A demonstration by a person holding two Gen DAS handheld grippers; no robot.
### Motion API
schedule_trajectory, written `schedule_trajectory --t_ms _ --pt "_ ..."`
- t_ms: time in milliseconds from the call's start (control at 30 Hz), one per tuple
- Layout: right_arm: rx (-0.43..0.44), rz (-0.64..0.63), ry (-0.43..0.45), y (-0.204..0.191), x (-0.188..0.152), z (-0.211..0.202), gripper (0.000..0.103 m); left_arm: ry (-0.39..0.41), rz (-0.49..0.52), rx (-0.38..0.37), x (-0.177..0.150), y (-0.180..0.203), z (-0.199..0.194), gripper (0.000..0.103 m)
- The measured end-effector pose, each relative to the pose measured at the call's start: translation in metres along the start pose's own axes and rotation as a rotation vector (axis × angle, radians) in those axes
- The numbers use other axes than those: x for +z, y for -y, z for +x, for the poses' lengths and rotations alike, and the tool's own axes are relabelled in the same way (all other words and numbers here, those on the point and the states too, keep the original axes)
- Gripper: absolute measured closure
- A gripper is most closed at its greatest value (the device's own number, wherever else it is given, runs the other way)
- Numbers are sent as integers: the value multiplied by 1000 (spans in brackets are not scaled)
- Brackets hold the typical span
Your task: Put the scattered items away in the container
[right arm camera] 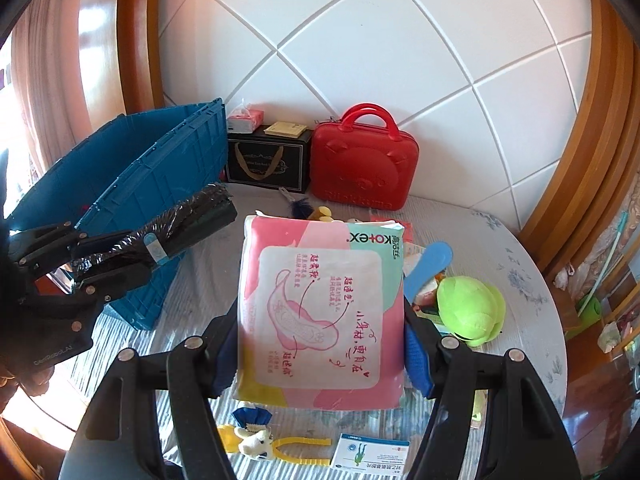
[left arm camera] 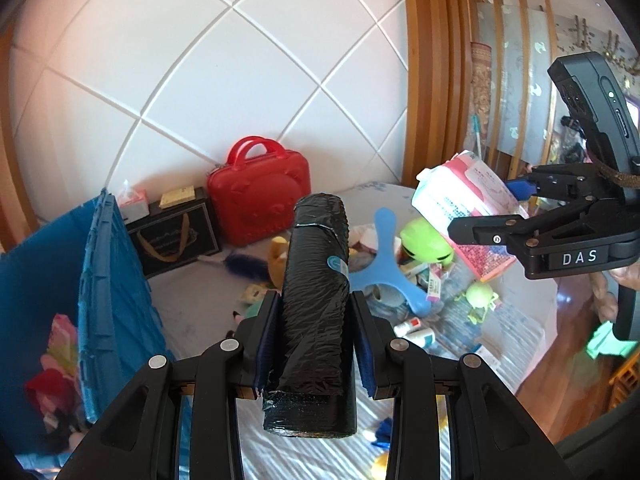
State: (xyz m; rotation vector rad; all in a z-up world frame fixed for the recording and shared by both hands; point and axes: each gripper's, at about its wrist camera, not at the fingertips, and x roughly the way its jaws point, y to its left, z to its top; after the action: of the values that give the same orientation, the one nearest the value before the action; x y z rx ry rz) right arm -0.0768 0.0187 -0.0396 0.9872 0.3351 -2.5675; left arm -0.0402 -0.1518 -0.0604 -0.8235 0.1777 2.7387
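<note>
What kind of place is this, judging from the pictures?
Probably a room in a home. A round table stands against a white padded wall with wooden trim, and it is strewn with toys such as a green plush beside a red case.

Black bag roll [left arm camera: 316, 304] clamped, pink pad pack [right arm camera: 320, 312] clamped, blue crate [right arm camera: 132, 184] open

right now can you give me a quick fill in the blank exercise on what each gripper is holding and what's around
1. The left gripper is shut on a roll of ____ bin bags.
2. The right gripper holds a pink pack of pads branded ____.
3. The blue crate stands to the ____ of the black gift box in the right wrist view.
4. The case with the bear face against the wall is ____.

Missing words: black; Kotex; left; red
</note>
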Motion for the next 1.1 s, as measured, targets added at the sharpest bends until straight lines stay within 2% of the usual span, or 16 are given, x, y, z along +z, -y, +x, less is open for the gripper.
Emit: schedule_trajectory --t_ms 367,1100 --pt "74 -65 38 -62 29 11 37 50 -31 98 -8 -63 -39 69" --pt "224 -190 84 -189 68 33 37 71 -146 258 -39 -162 -103 69"
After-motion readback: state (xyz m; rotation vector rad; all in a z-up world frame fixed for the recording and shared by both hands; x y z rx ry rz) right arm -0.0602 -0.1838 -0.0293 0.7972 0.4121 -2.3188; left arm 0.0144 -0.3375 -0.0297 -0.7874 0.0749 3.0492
